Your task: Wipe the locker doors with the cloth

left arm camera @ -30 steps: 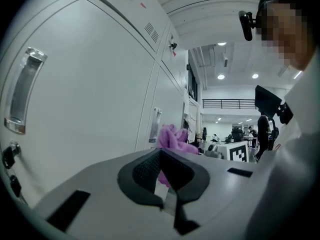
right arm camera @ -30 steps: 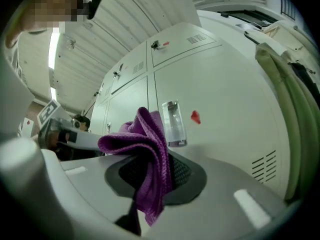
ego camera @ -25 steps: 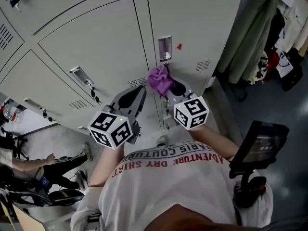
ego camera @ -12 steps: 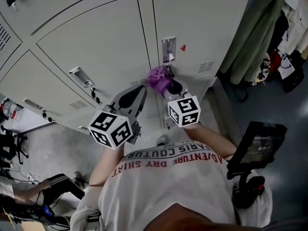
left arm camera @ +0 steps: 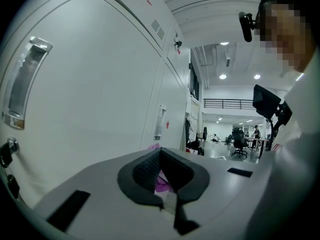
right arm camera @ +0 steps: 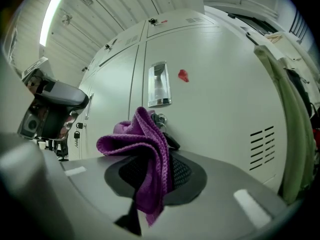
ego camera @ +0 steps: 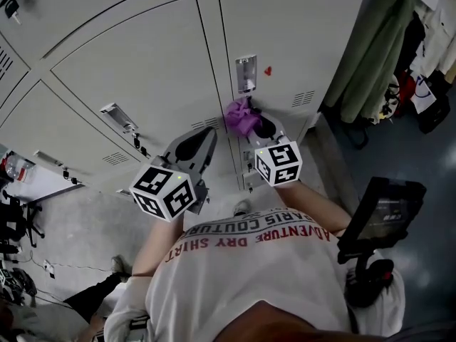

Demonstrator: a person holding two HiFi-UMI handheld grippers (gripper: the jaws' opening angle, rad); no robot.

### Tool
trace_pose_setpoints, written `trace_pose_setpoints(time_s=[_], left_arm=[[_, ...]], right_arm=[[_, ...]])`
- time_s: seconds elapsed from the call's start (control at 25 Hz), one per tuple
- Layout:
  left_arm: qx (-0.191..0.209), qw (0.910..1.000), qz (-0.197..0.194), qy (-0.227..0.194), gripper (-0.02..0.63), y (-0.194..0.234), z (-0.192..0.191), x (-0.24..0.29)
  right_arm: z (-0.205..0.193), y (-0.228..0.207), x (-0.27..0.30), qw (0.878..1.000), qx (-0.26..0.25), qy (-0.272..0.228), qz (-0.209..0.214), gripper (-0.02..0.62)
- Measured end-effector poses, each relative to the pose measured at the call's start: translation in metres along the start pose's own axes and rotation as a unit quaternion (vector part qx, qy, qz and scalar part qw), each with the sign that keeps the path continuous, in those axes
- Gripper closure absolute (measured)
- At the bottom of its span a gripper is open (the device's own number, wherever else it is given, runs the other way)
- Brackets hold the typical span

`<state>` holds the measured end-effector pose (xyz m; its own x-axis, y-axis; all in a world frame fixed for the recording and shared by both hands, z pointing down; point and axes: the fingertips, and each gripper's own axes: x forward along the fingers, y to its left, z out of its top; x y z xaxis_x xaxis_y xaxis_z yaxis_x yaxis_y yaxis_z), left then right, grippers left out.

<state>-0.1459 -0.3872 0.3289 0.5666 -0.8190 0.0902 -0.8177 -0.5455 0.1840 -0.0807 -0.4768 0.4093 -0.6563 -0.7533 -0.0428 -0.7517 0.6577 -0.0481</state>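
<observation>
Cloth, crumpled purple knit, pinched in right gripper jaws; left gripper jaws closed.

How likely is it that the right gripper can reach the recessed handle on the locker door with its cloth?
Probably yes: the right gripper, jaws shut on the purple cloth, sits just below the recessed handle, with only the hanging keys between them.
</observation>
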Motion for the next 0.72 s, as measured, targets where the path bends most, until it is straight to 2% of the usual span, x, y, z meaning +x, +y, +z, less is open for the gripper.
trace_pose_setpoints(time_s=[0.4, 0.72], left_arm=[[0.004, 0.9998, -0.019, 0.000, 0.604, -0.012, 0.002, 0.008], [0.005, 0.9996, -0.029, 0.004, 0.604, -0.015, 0.000, 0.014]], right_arm=[[-0.002, -0.044, -0.018, 0.998, -0.047, 0.002, -0.052, 0.526], [0.001, -0.113, -0.043, 0.992, 0.000, -0.014, -0.124, 0.526]])
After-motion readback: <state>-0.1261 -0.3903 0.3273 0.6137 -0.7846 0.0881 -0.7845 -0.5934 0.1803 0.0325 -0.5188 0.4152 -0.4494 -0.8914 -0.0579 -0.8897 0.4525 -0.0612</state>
